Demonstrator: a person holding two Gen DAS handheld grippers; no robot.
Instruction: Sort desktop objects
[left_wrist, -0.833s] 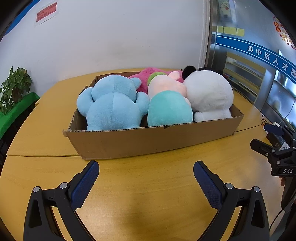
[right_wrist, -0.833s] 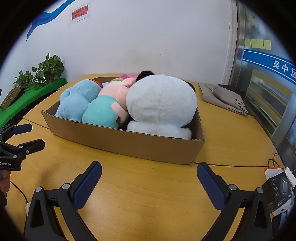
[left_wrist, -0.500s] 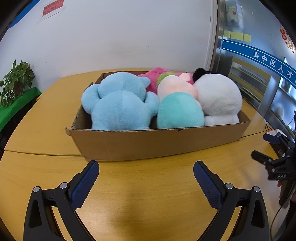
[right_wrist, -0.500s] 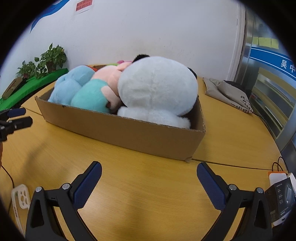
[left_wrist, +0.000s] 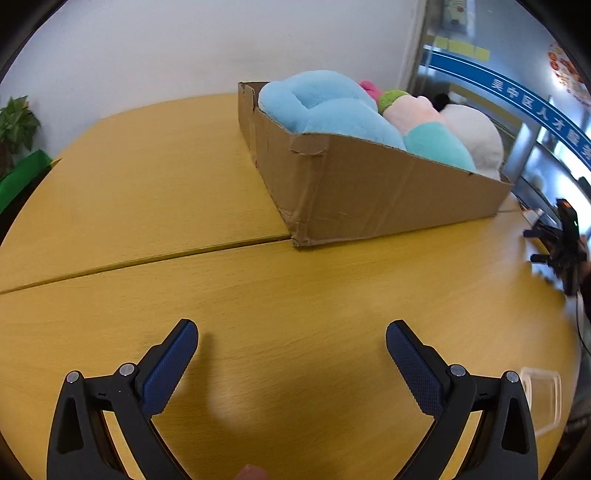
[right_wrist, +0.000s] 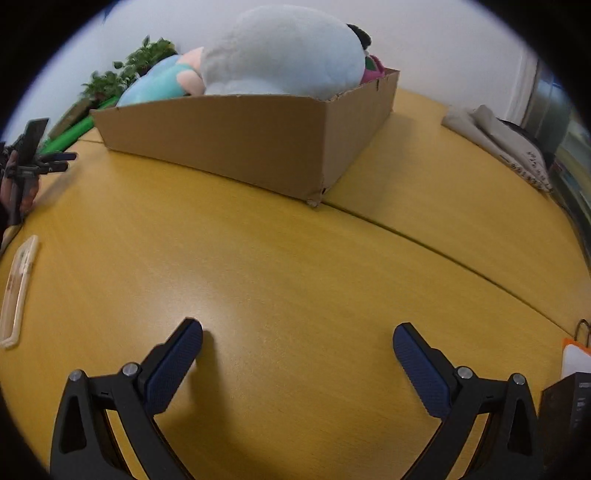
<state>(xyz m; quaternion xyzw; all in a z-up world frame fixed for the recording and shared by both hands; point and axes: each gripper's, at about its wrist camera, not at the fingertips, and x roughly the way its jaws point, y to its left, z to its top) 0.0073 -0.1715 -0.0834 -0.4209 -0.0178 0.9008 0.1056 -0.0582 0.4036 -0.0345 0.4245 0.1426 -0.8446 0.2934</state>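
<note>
Cardboard box (left_wrist: 369, 192) of plush toys (left_wrist: 325, 107) lengthwise left-right; both hand-held grippers released.

Yellow wooden table (left_wrist: 155, 177) — white wall (left_wrist: 147, 48)

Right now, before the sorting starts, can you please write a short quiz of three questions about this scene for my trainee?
1. True or false: the left hand-held gripper is holding a plush toy.
2. Multiple choice: in the cardboard box, which toy lies at the end nearest the left hand-held gripper? A) white plush B) blue plush C) teal and pink plush
3. Fill in: seen from the right wrist, the folded grey cloth lies on the ____, outside the box.

Key: 1 false, both hand-held grippers are open and empty (right); 2 B; 3 table.
</note>
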